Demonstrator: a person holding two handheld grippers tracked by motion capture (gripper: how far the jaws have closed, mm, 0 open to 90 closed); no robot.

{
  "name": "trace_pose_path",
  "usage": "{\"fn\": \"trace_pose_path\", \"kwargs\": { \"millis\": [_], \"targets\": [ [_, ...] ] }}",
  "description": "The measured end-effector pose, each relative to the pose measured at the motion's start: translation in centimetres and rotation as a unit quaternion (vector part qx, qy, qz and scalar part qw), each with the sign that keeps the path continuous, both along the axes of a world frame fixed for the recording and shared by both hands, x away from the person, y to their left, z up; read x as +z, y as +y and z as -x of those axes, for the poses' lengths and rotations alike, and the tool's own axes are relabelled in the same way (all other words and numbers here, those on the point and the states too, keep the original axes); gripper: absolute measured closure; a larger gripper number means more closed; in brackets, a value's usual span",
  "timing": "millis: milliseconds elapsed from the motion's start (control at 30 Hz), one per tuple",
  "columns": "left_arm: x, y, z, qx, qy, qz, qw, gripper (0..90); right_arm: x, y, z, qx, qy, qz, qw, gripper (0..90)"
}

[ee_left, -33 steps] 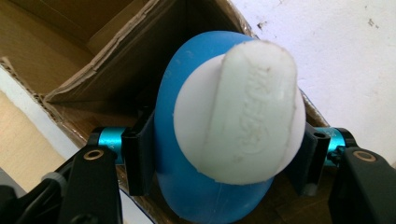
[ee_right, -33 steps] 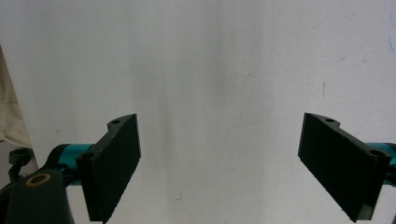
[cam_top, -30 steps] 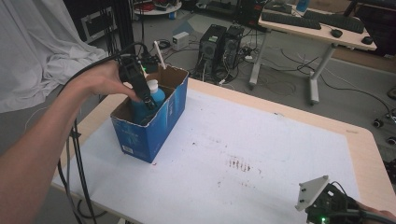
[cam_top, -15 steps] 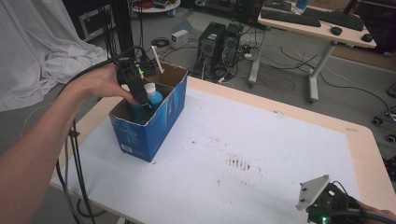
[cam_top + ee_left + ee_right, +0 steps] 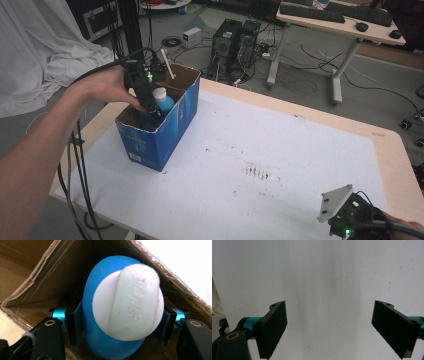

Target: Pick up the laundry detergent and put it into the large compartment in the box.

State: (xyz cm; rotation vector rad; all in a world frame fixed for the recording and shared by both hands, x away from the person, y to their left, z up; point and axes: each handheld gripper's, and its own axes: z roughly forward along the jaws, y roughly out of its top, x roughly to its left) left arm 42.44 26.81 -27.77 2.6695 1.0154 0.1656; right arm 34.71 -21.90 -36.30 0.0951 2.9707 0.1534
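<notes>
Two black jaws of the left gripper (image 5: 120,326) are pressed on the sides of a blue bottle (image 5: 100,290), one jaw on each side of its body, so the bottle sits right between them with its white cap (image 5: 127,302) turned toward the camera of that gripper. In the high view the left gripper (image 5: 150,107) reaches down into an open blue cardboard box (image 5: 172,127), and the blue bottle (image 5: 162,102) stands inside this box, near its far end; how deep the bottle sits I cannot see well, because the hand (image 5: 107,87) and the gripper cover the lower part. The box stands on the left part of the white table mat (image 5: 280,150). Well apart from it, at the near right corner of the table, the right gripper (image 5: 329,330) hangs over the bare mat with its jaws wide apart and nothing between them.
</notes>
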Motion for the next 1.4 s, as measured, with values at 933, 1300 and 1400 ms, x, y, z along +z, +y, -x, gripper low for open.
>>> {"fn": "trace_pose_path", "kwargs": {
  "millis": [933, 1300, 1400],
  "targets": [
    [-0.40, -0.11, -0.07, 0.011, 0.009, 0.002, 0.9999, 29.1, -0.01, -0.26, 0.14, -0.001, -0.001, -0.003, 1.0000, 12.3],
    [-0.08, -0.20, -0.27, 0.012, 0.007, -0.005, 0.9999, 26.3, 0.06, -0.28, 0.18, -0.001, -0.001, -0.003, 1.0000, 12.3],
    [0.25, -0.11, -0.38, 0.012, 0.002, -0.009, 0.9999, 26.2, 0.09, -0.31, 0.20, -0.003, -0.002, -0.002, 1.0000, 12.3]
  ]
}}
